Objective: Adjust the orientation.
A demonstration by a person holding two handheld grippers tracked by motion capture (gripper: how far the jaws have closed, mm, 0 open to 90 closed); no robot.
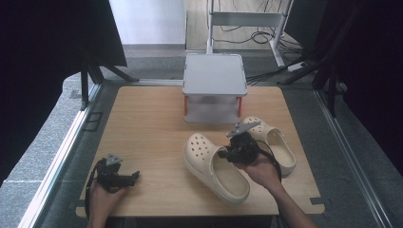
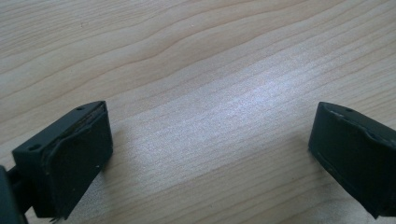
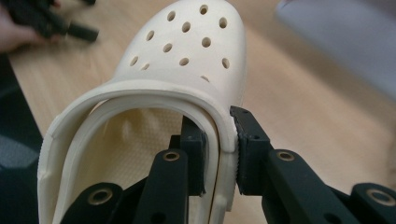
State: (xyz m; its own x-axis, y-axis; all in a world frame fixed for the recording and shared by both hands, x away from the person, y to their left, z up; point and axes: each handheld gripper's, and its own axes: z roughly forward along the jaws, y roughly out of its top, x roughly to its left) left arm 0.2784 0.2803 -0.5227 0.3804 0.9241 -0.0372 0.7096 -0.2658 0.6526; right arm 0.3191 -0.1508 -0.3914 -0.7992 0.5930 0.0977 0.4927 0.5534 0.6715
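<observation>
Now the right gripper (image 1: 228, 153) clamps its jaws on the side wall of the near clog (image 1: 215, 166), mid-worktop (image 1: 142, 123). Left gripper (image 1: 134, 175) rests open-jawed by the near-left corner, with bare wood between them.

The cream perforated foam clog (image 3: 154, 107) runs off the right gripper view's bottom edge, hiding its heel. Behind it, the grey plastic two-tier stand (image 3: 345, 32) and the left gripper (image 3: 46, 21) blur.
</observation>
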